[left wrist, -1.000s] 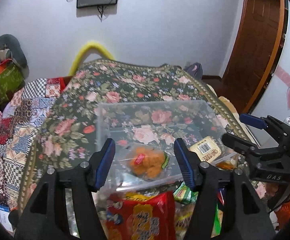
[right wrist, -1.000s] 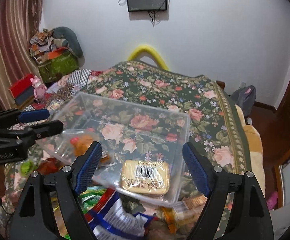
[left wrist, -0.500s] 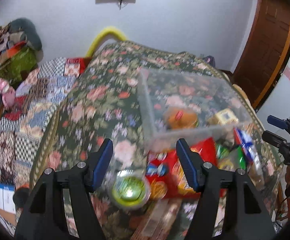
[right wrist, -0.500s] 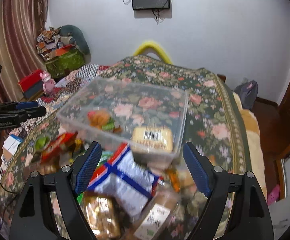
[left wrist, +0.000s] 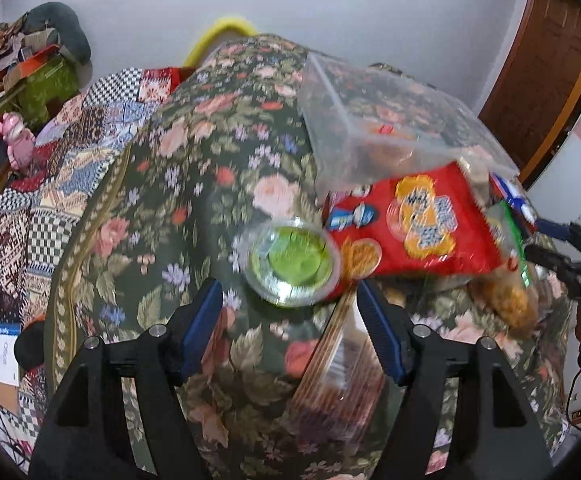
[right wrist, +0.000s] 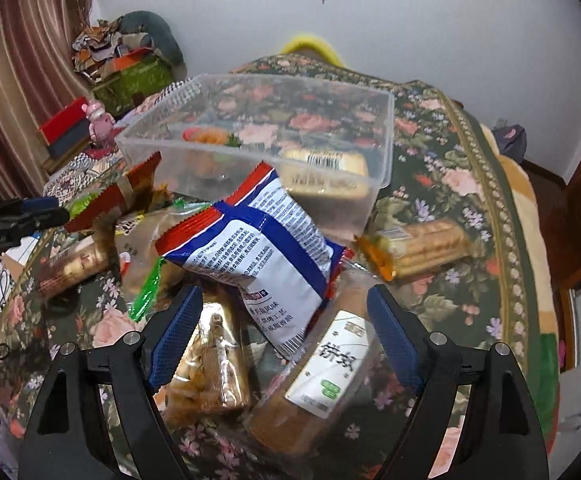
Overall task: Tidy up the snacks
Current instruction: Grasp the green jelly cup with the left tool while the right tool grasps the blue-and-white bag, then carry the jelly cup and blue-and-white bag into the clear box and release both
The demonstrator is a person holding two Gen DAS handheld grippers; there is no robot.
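**Both grippers poised over the snack pile, nothing held**

In the left wrist view, the left gripper (left wrist: 288,312) had its fingers spread and still opening, with nothing pinched. Between them, toward the 5 o'clock side, lay a clear pack of stick biscuits (left wrist: 338,364), its long axis running from 6 toward 12 o'clock. Just past the fingertips at 12 o'clock sat a round green-lidded cup (left wrist: 292,266), touching the red snack bag (left wrist: 414,228) at its 3 o'clock. The cup looked the nearest pick for this hand; open floral cloth on the counter (left wrist: 162,216) from 9 to 11 o'clock gave free room to approach.

In the right wrist view, the right gripper (right wrist: 284,334) also had its fingers wide apart and empty. A blue-and-white bag (right wrist: 266,252) lay tilted over the heap straight ahead, long axis from 10 to 5 o'clock, its lower end between the fingertips. Under it lay a white-labelled cracker pack (right wrist: 326,372) at 5 o'clock and a clear pack of pastries (right wrist: 210,364) at 7 o'clock. Farther, at 12 o'clock, the clear plastic bin (right wrist: 386,140) held two snacks; its near wall stood just behind the bag.
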